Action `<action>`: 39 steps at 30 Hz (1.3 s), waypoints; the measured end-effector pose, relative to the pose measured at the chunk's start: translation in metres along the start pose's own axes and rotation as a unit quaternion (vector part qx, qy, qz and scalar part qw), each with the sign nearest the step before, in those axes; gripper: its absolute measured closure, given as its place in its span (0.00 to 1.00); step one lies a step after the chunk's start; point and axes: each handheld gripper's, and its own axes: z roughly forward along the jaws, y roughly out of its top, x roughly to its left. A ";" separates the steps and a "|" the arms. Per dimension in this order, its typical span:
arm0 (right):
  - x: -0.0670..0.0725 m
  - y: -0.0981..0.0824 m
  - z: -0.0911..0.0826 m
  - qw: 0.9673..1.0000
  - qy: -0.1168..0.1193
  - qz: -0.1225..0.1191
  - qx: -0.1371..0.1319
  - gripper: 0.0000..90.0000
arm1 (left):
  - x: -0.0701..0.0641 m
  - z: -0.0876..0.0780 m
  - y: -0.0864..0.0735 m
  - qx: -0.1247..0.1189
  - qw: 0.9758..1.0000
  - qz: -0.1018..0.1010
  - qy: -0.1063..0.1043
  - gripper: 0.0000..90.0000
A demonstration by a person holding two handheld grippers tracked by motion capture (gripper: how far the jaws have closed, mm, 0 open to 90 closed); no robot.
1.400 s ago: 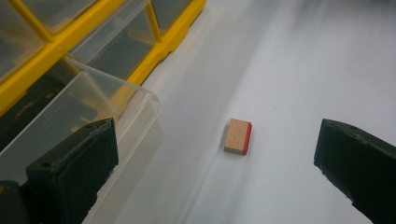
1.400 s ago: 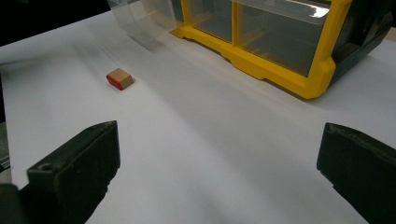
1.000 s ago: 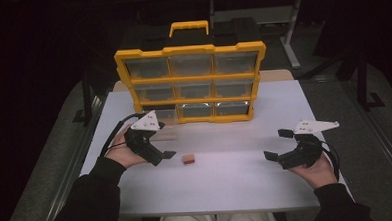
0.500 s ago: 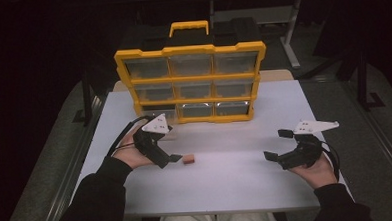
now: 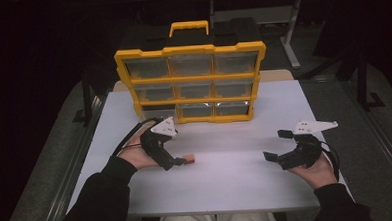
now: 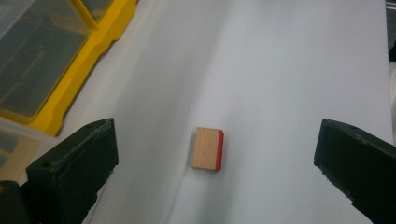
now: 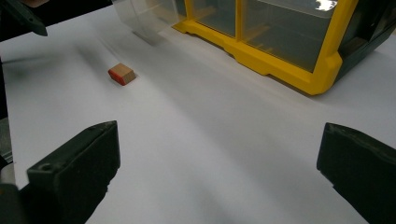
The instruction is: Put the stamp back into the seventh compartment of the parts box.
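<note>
The small wooden block (image 6: 208, 149) lies flat on the white table (image 5: 227, 184), pale wood on top with a red face along one side. In the left gripper view it sits right between the two black jaws, a little ahead of them, with bare table on either side of it. The left gripper (image 5: 178, 161) is spread wide, nothing touching the block. From the high view the block (image 5: 189, 159) lies just beside that gripper's tips, in front of the yellow drawer organizer (image 5: 190, 83) and apart from it.

Open white surface runs all around the block, widest toward the right gripper (image 5: 274, 146), which hangs well apart over the table's right part, jaws also wide and holding nothing. In the right gripper view the block (image 7: 122, 73) lies far off to the upper left, and a clear drawer (image 7: 144, 16) juts from the organizer near it. The table's near edge is well clear of the block.
</note>
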 end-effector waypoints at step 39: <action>0.001 -0.001 -0.001 1.000 0.007 0.001 0.000 0.00 | 0.002 0.049 -0.004 0.081 0.995 0.016 -0.053 0.03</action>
